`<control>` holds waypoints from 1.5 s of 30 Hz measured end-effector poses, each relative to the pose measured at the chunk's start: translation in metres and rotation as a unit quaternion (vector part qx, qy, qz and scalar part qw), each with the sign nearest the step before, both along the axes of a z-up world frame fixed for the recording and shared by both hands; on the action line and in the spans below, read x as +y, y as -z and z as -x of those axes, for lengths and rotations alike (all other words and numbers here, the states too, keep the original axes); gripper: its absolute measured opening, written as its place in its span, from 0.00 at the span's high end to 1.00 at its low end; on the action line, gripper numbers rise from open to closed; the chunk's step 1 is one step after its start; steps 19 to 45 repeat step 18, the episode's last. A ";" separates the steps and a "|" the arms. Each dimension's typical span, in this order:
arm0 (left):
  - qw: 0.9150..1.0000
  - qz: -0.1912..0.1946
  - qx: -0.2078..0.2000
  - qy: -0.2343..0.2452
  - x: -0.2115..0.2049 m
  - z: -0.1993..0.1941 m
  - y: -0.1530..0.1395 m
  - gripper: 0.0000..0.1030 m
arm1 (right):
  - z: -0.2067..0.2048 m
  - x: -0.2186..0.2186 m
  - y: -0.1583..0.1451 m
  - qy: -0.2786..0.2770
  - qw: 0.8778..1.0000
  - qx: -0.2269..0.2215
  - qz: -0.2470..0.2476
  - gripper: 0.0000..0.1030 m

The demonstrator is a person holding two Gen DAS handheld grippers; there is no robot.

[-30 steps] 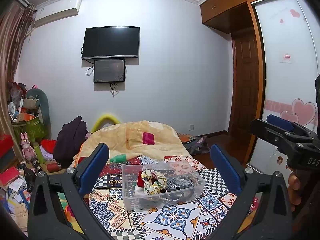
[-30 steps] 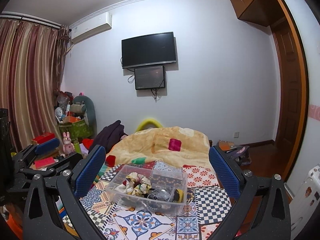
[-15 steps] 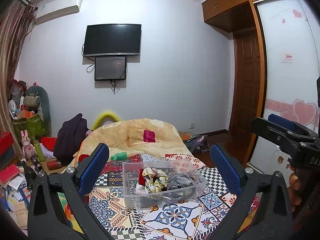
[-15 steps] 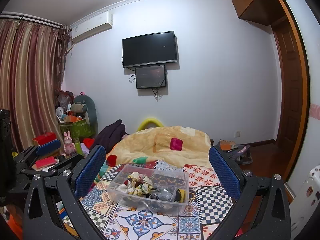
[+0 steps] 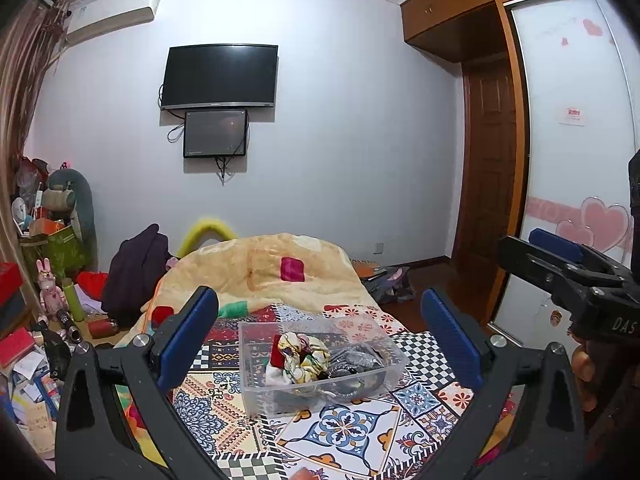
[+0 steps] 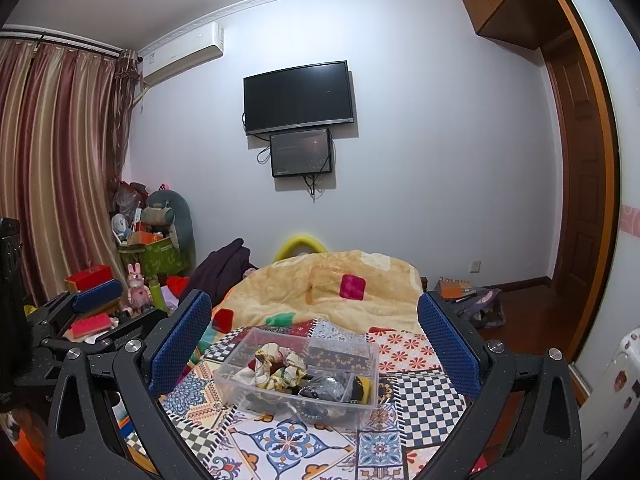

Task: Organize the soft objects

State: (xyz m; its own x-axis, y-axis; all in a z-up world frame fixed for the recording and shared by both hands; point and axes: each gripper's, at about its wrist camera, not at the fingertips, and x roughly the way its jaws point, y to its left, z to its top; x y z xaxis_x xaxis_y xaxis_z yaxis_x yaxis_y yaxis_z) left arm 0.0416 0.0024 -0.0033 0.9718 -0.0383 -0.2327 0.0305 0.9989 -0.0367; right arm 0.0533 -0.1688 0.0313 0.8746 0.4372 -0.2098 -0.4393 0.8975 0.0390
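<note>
A clear plastic box (image 5: 390, 364) (image 6: 362, 402) sits on the patterned bed cover. It holds soft items: a floral scrunchie (image 5: 298, 354) (image 6: 278, 364), a red piece, grey sparkly pieces (image 5: 352, 356) (image 6: 330, 384) and a yellow-black one (image 6: 360, 388). My left gripper (image 5: 318, 336) is open and empty, raised above and in front of the box. My right gripper (image 6: 314, 336) is open and empty too, held likewise. Each gripper shows at the edge of the other's view.
A yellow blanket (image 5: 272, 268) is heaped at the far end of the bed. Dark clothing (image 5: 134, 268) and cluttered toys and boxes (image 5: 48, 280) lie at the left. A wooden door (image 5: 486, 184) and wardrobe stand at the right.
Both grippers have risen and tilted slightly, so the box sits a little lower in both views. Nothing was taken hold of or let go.
</note>
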 end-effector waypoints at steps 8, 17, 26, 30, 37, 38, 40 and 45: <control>1.000 -0.003 0.001 0.003 -0.004 0.001 -0.002 0.00 | 0.001 0.002 0.003 0.002 1.000 0.005 0.007 0.00; 1.000 -0.008 -0.002 0.004 -0.005 0.004 -0.005 0.00 | -0.001 0.000 0.003 0.004 1.000 0.009 0.005 0.00; 1.000 -0.008 -0.002 0.004 -0.005 0.004 -0.005 0.00 | -0.001 0.000 0.003 0.005 1.000 0.009 0.005 0.00; 1.000 -0.008 -0.002 0.004 -0.005 0.004 -0.005 0.00 | -0.001 0.000 0.003 0.005 1.000 0.009 0.005 0.00; 1.000 -0.008 -0.002 0.004 -0.005 0.004 -0.005 0.00 | -0.001 0.000 0.003 0.005 1.000 0.009 0.005 0.00; 1.000 -0.008 -0.002 0.004 -0.005 0.004 -0.005 0.00 | -0.001 0.000 0.003 0.005 1.000 0.009 0.005 0.00; 1.000 -0.008 -0.002 0.004 -0.005 0.004 -0.005 0.00 | -0.001 0.000 0.003 0.005 1.000 0.009 0.005 0.00; 1.000 -0.008 -0.002 0.004 -0.005 0.004 -0.005 0.00 | -0.001 0.000 0.003 0.005 1.000 0.009 0.005 0.00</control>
